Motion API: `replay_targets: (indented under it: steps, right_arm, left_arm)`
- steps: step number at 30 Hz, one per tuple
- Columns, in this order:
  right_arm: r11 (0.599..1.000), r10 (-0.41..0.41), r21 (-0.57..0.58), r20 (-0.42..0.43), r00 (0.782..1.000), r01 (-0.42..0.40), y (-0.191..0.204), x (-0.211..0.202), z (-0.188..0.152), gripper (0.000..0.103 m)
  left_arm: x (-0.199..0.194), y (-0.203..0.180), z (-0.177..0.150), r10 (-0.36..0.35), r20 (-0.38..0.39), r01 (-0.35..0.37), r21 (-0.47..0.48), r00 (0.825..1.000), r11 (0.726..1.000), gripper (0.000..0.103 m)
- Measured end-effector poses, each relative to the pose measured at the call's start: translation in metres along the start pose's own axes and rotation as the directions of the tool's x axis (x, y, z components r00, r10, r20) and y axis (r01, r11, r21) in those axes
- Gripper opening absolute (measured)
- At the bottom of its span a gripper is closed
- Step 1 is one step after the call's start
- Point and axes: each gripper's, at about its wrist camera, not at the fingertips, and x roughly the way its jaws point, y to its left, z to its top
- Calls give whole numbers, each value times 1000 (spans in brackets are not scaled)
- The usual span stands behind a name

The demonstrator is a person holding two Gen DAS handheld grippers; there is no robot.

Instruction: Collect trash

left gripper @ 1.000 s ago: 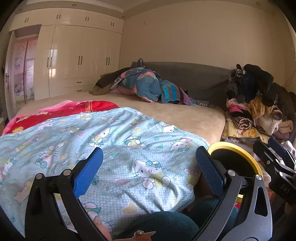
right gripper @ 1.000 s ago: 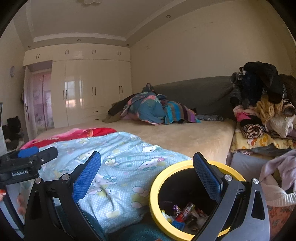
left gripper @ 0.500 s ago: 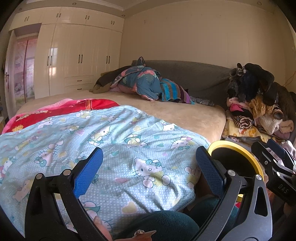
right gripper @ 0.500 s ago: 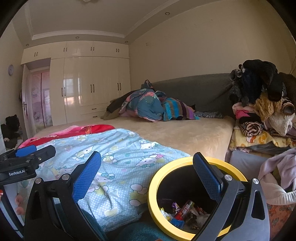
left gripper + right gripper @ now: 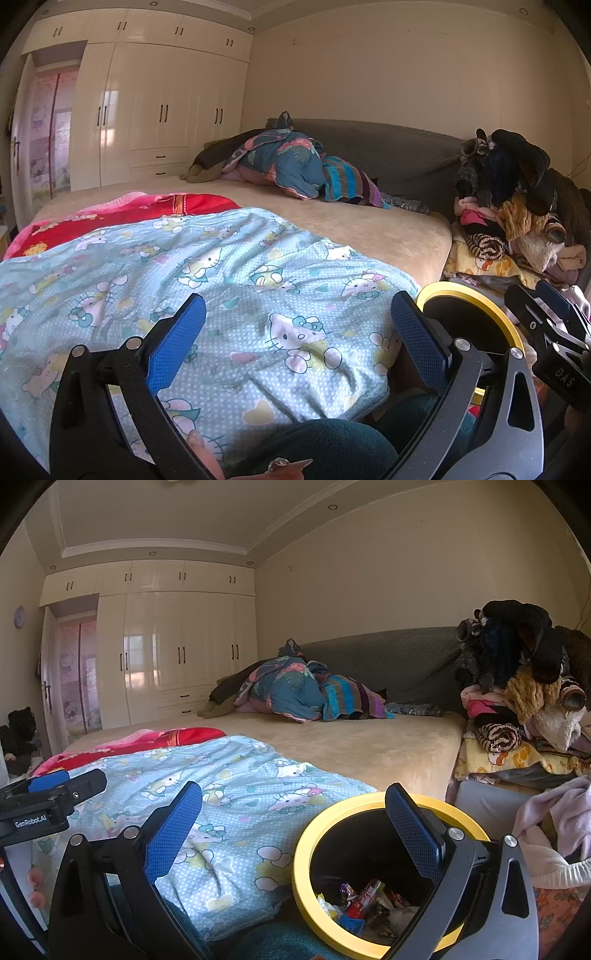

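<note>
A black trash bin with a yellow rim (image 5: 306, 842) stands by the bed's corner, holding several colourful wrappers (image 5: 364, 901). Its rim also shows in the left wrist view (image 5: 476, 299). My right gripper (image 5: 293, 830) is open and empty, its right finger over the bin's mouth. My left gripper (image 5: 297, 339) is open and empty, held over the light blue Hello Kitty blanket (image 5: 207, 280). The right gripper's body shows at the right edge of the left wrist view (image 5: 550, 332); the left gripper's body shows at the left of the right wrist view (image 5: 48, 797).
A wide bed with a beige cover (image 5: 362, 225) fills the middle, with a red blanket (image 5: 122, 218) and a bundle of bedding (image 5: 295, 170) on it. A heap of clothes and plush toys (image 5: 517, 694) stands to the right. White wardrobes (image 5: 166, 653) line the far wall.
Both views have tilted up a little, so the bed and bin sit slightly lower in frame. Both grippers stay open and empty.
</note>
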Motion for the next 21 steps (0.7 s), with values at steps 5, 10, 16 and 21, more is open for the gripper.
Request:
replay_targets:
  steps: [5, 10, 16, 21]
  right_arm:
    - [1000, -5, 3, -3, 1000, 5, -1, 0, 0, 97]
    - [1000, -7, 3, -3, 1000, 7, -2, 0, 0, 97]
    - [1000, -13, 4, -8, 1000, 13, -2, 0, -2, 97]
    - [1000, -16, 3, -10, 1000, 16, -1, 1, -3, 97]
  left_arm:
    - [0, 0, 0, -1, -1, 1, -2, 1000, 1000, 92]
    - [1, 1, 0, -1, 0, 1, -2, 1000, 1000, 92]
    - [1, 1, 0, 0, -1, 0, -1, 1000, 1000, 92]
    - [0, 1, 0, -1, -1, 1, -3, 1000, 1000, 92]
